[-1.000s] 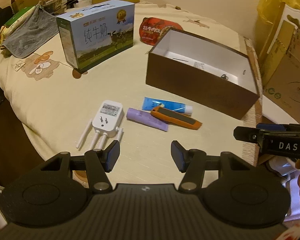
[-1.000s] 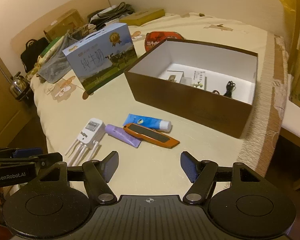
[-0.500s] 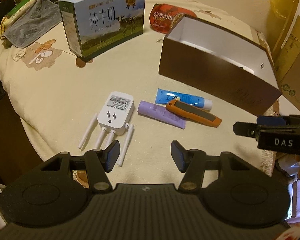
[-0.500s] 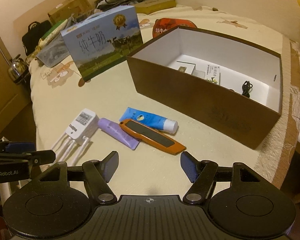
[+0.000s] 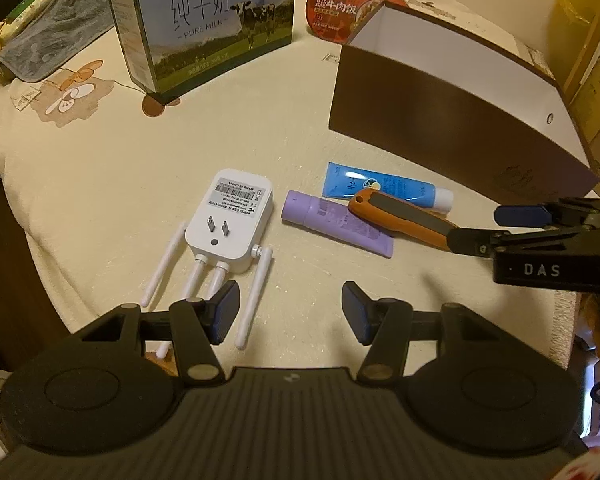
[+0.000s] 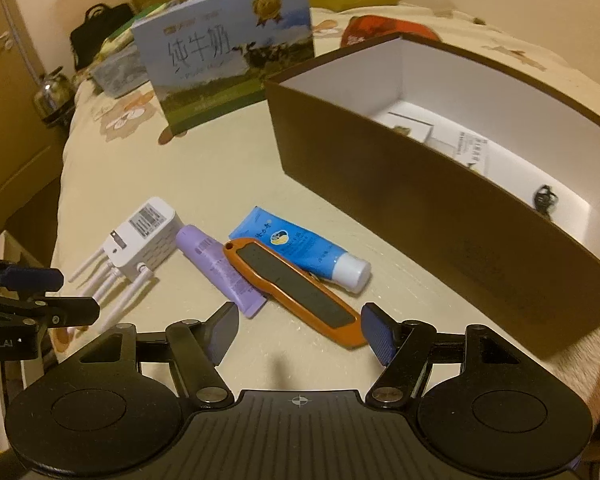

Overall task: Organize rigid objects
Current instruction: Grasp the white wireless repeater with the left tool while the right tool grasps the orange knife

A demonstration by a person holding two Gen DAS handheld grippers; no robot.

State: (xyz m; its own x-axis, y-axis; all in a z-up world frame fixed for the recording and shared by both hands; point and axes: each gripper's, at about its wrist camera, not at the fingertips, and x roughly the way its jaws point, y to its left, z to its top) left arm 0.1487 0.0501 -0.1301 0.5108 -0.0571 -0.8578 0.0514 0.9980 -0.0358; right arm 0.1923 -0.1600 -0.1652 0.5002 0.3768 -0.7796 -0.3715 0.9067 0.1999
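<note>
Brown box [image 6: 440, 216]: open-topped on your surface [image 5: 100, 168]; inside lie a small carton, a printed leaflet [image 6: 470, 150] and a black cord [image 6: 543, 197].
Loose items: white wireless repeater [image 5: 230, 220], purple tube [image 5: 336, 224], orange tool [image 6: 296, 286] and blue tube [image 6: 300, 250] lie before the box.
Left hand-held gripper [image 5: 290, 314]: tilted down, fingers apart, empty, near the repeater's antennas.
Right hand-held gripper [image 6: 298, 332]: tilted down, fingers apart, over the orange tool's near end.

Two handheld grippers, matte black. Left gripper [image 5: 290, 312]: ribbed centre housing, round discs either side, silver pivot screws, dark blue ribbed pads [image 5: 224, 312]. Right gripper [image 6: 298, 334]: same build, small crosshair mark on housing, brighter blue pads [image 6: 380, 336]. White "DAS" lettering along right gripper's side; "GenRobot.AI" partly visible along left's.
</note>
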